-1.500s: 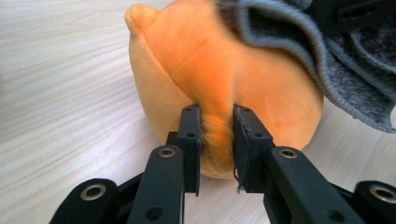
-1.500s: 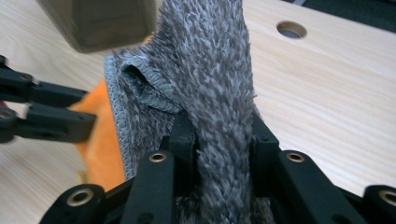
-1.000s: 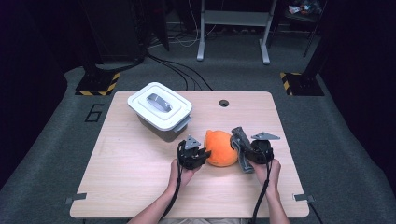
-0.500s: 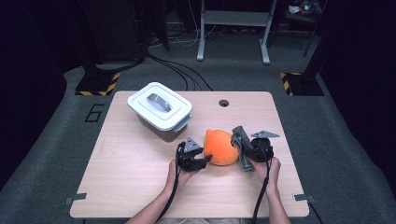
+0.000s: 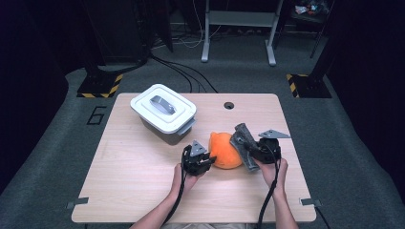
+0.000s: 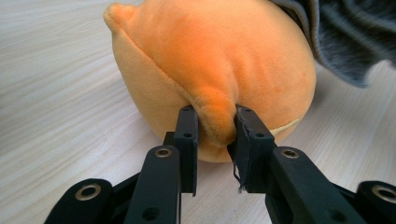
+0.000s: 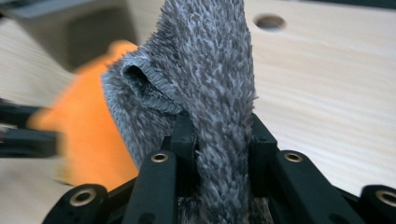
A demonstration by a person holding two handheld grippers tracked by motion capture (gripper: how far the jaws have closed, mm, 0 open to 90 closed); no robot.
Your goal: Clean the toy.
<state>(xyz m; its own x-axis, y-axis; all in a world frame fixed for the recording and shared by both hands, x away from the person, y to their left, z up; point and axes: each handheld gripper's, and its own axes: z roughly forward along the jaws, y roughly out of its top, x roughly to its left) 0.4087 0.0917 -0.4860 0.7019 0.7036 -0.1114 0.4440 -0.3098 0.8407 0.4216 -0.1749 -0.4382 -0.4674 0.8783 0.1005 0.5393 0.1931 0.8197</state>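
1. The high view looks down on a pale wooden table [image 5: 143, 191] standing on grey carpet in a dark room, with cables and metal stand legs behind it. A white lidded box [image 5: 164, 113] sits toward the far left of the table, well apart from the work.
2. In the same view the orange plush toy [image 5: 224, 150] lies near the middle front, between both hands. The left gripper [image 5: 206, 161] touches its left side, and the right gripper [image 5: 244, 149] holds a grey cloth [image 5: 242, 145] against its right side.
3. The left gripper view shows the jaws pinching a fold of the toy's orange fabric, having just closed onto it. The toy rests on the table, and a grey corner of cloth hangs at the upper right.
4. The right gripper view shows the jaws clamped on the fuzzy cloth, which stands up between them. The toy and the left gripper are blurred behind.
5. By the look of it, both grips are made, with the toy steadied and the cloth at its side. Wiping or covering the toy seems yet to be done.
6. The high view gives the layout. The gripper views alone prove each pinch.
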